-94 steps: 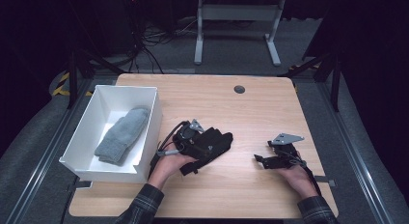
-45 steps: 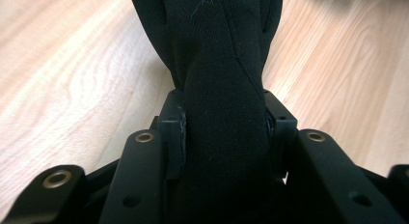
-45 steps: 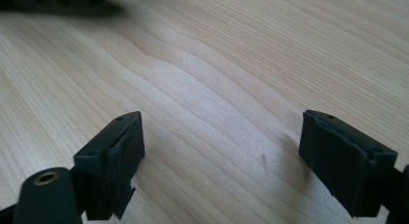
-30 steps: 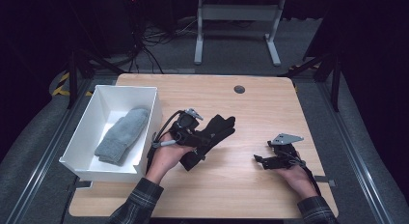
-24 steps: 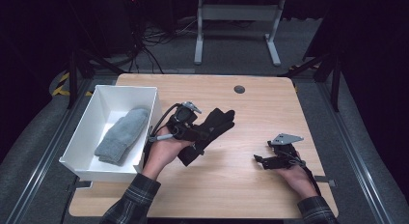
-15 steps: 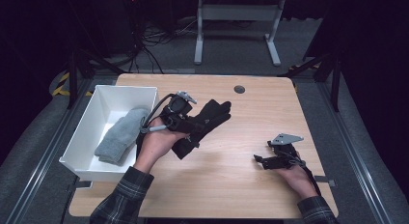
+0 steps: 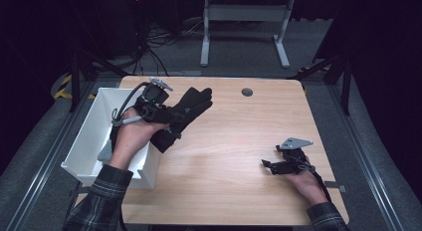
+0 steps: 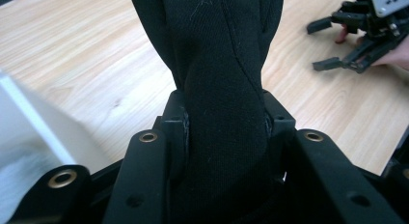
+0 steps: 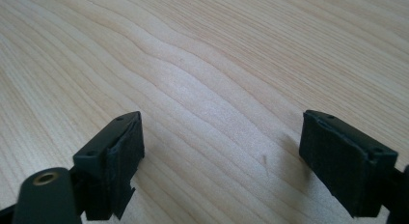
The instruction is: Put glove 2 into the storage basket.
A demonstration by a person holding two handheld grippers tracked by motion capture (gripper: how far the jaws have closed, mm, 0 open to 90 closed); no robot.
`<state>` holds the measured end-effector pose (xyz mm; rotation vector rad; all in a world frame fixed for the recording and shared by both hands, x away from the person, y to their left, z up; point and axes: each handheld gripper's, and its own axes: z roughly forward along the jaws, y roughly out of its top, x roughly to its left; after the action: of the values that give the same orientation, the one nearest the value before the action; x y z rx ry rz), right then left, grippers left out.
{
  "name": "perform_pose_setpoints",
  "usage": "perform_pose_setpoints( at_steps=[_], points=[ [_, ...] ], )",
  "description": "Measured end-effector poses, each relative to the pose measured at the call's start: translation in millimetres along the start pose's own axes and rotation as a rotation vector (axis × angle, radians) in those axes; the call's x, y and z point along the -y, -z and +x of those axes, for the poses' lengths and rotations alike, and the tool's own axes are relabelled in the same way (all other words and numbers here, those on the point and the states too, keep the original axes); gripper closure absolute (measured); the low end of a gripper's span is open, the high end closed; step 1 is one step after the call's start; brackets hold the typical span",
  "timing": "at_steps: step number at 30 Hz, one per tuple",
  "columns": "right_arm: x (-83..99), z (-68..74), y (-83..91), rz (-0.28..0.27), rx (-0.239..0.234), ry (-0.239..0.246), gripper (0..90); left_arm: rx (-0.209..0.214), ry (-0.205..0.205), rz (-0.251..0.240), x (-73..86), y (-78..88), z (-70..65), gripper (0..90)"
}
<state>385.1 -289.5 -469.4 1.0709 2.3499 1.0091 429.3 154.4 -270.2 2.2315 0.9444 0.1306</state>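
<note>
The right gripper (image 7: 269,164) is kept on the table (image 7: 239,141), jaws wide apart and empty. The glove (image 7: 181,114), clamped in the left gripper (image 7: 166,122), has been lifted from mid-table toward the white bin (image 7: 87,141). Dark floor and a desk frame (image 7: 244,22) are seen beyond.

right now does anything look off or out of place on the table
Nothing stands out. The left gripper is clamped on a black glove, held above the table by the white bin. The right gripper rests open on the bare wooden table. No spills, no visible damage.
</note>
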Motion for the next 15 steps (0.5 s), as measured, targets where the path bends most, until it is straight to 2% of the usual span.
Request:
perform_pose_setpoints(
  at_steps=[8, 15],
  points=[
    [-0.1, 0.1, 0.0, 0.001, 0.0, 0.0, 16.3, -0.058, 0.067, -0.02, 16.2, 21.8, 27.0, 64.1],
    [-0.1, 0.1, 0.1, 0.002, 0.0, 0.0, 16.3, -0.139, 0.154, -0.035, 42.6, 42.2, 59.1, 64.0]
  ],
)
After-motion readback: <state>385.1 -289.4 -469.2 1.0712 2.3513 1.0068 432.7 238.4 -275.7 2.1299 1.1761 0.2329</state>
